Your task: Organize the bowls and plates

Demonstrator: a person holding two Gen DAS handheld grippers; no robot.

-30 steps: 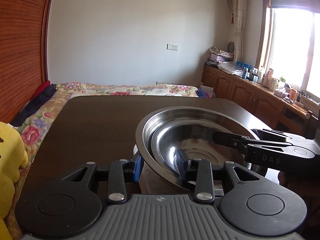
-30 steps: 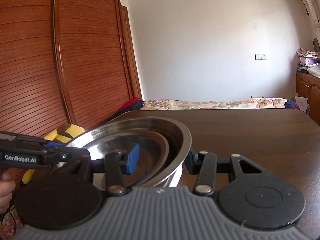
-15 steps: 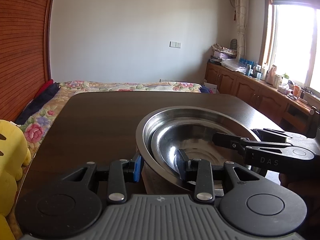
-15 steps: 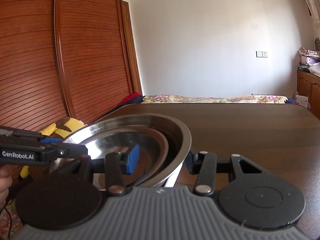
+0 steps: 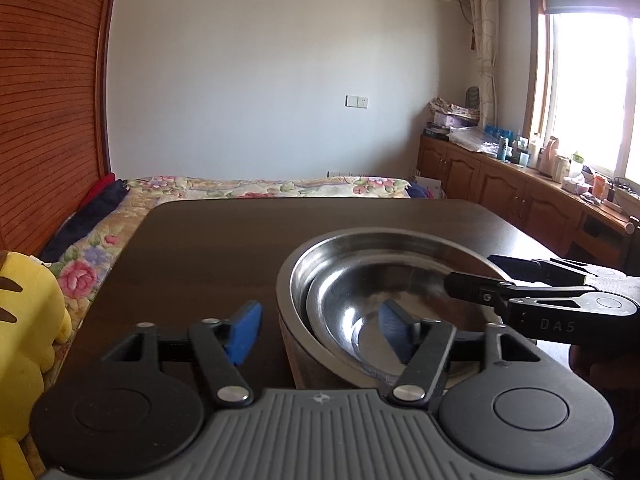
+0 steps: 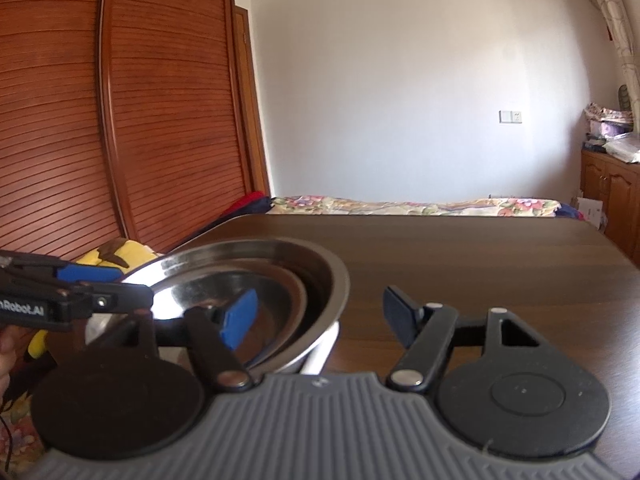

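A large steel bowl (image 5: pixel 360 240) stands on the dark wooden table (image 5: pixel 220 248) with a shallower steel dish (image 5: pixel 360 300) nested inside it. My left gripper (image 5: pixel 320 332) is open; its blue pads straddle the bowl's near-left wall, one outside and one inside. From the other side, my right gripper (image 6: pixel 318 316) is open astride the same bowl (image 6: pixel 324 276), with its left pad over the inner dish (image 6: pixel 276 292). Each gripper shows in the other's view: the right one (image 5: pixel 540 300) and the left one (image 6: pixel 60 300). Something pale shows under the bowl; I cannot tell what it is.
A yellow plush toy (image 5: pixel 24 320) sits off the table's left edge on a floral bed (image 5: pixel 260 188). A slatted wooden wardrobe (image 6: pixel 120 120) stands on the left. Cluttered cabinets (image 5: pixel 520 200) run under the window on the right. A hand (image 6: pixel 6 344) holds the left gripper.
Both grippers were shut on the bowl's rim and have let go; their fingers now stand wide apart. The bowl stack has settled slightly lower on the table.
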